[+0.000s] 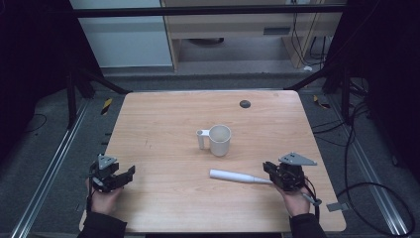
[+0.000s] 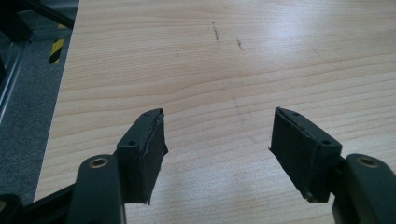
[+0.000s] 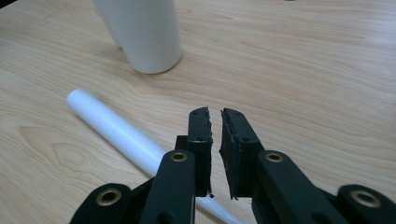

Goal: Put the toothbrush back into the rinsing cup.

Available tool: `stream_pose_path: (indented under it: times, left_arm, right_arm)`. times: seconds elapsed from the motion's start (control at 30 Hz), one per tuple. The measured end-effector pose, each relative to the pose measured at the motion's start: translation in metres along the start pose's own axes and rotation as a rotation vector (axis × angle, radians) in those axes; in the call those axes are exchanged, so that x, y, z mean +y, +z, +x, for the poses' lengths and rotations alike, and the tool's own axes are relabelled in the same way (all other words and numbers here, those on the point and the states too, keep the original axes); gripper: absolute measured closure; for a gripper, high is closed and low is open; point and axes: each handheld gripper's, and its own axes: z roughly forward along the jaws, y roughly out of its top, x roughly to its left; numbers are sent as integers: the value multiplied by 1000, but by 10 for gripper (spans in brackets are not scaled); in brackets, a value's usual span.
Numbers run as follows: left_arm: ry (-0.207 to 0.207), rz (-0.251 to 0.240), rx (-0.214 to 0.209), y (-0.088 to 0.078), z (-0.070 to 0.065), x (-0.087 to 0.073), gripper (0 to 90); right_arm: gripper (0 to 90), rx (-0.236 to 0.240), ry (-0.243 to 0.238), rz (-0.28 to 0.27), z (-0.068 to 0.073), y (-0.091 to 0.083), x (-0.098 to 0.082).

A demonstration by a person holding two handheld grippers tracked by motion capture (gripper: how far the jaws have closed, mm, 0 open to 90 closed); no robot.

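i am looking down on a square table [image 1: 163,198] with a pale wood-grain top and rounded corners; the grain runs in long light bands, with a few short dark scuffs on the left part. a small dark round disc [image 1: 244,103] sits near the far edge. around the table the floor is dark grey carpet, with metal rails [image 1: 54,163] along both sides, yellow-and-black striped tape marks [image 1: 106,105] by the far corners and loose black cables [image 1: 366,178] on the right. beyond the table stand a pale panel and a light wooden cabinet. i can read no writing or brand on anything.

near the middle stands a white mug [image 1: 219,140], plain and smooth, cylindrical, upright, its squared handle pointing to my left. nearer to me and to the right lies a white tapered stick [image 1: 233,176], thick and rounded at its left end, narrowing to a thin tip at the right. it lies flat, apart from the mug.

my right gripper [image 1: 270,171] sits at the thin end of the stick. in the right gripper view its matte black jaws are almost together, with only a sliver between the rough pads [image 3: 201,135], and the stick [image 3: 116,130] passes beneath them on the left, not between them, so they grip nothing that i can see.

my left gripper [image 1: 126,174] hovers at the near left of the table, well apart from mug and stick. its jaws stand wide apart over bare wood, the foam-like pads [image 2: 152,149] frayed at the edges.
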Motion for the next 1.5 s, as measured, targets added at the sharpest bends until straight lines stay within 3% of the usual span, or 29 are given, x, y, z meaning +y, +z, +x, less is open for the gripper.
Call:
stream_pose_path:
  times: [0.23, 0.53, 0.93, 1.1, 1.5]
  left_arm:
    - [1, 6, 2, 0, -2, 0, 332]
    - [8, 10, 5, 0, -3, 1, 334]
    - [8, 14, 9, 1, -3, 1, 324]
    - [11, 17, 9, 1, -4, 1, 321]
    - [14, 24, 6, 2, -4, 1, 321]
  right_arm:
    - [898, 28, -19, 2, 15, 11, 8]
    - [900, 58, -41, 8, 34, 23, 17]
    - [900, 121, -91, 50, 77, 59, 26]
    - [900, 122, -102, 74, 88, 75, 27]
    - [900, 101, -107, 129, 98, 102, 26]
